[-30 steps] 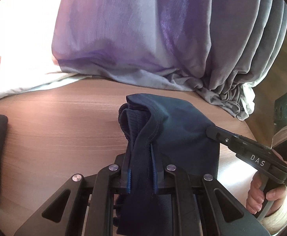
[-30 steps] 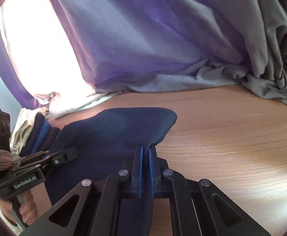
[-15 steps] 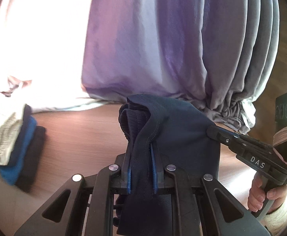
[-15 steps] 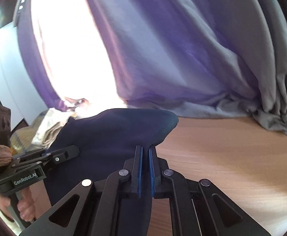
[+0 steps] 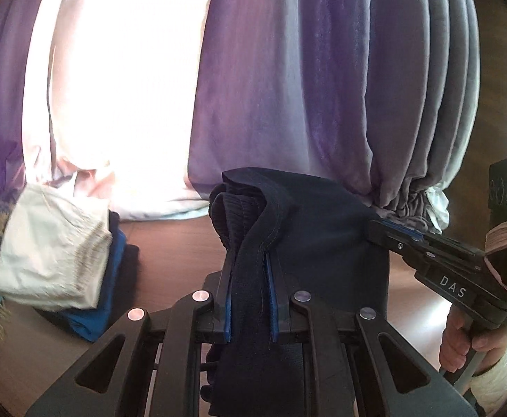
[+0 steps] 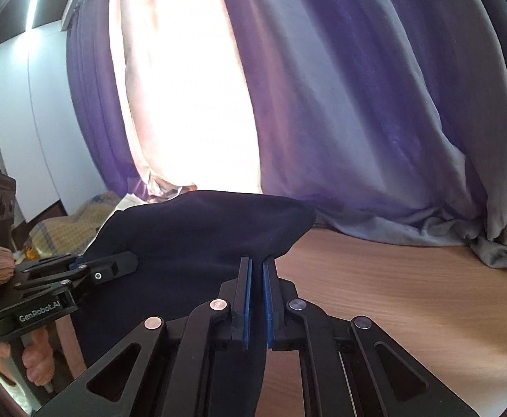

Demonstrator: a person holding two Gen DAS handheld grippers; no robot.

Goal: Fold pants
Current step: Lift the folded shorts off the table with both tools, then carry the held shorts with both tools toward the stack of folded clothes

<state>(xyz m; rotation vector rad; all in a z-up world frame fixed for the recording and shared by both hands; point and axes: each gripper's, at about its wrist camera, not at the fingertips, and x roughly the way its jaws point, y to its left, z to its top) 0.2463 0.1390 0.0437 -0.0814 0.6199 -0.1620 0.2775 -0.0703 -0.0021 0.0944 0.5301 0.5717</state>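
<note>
The dark navy pants (image 5: 322, 229) hang folded between my two grippers, lifted above the wooden table. My left gripper (image 5: 248, 267) is shut on the bunched waistband end. My right gripper (image 6: 256, 267) is shut on the other corner of the pants (image 6: 201, 236). In the left wrist view the right gripper (image 5: 378, 227) pinches the cloth at the right. In the right wrist view the left gripper (image 6: 128, 264) pinches it at the left.
A stack of folded clothes (image 5: 55, 260), cream on top of blue and black, lies on the table at the left. Purple and grey curtains (image 5: 305, 87) hang behind and rest on the wooden table (image 6: 409, 295). A chequered cloth (image 6: 65, 226) lies far left.
Both grippers have lifted the pants up and tilted toward the curtains. The folded stack has come into the left wrist view at the left.
</note>
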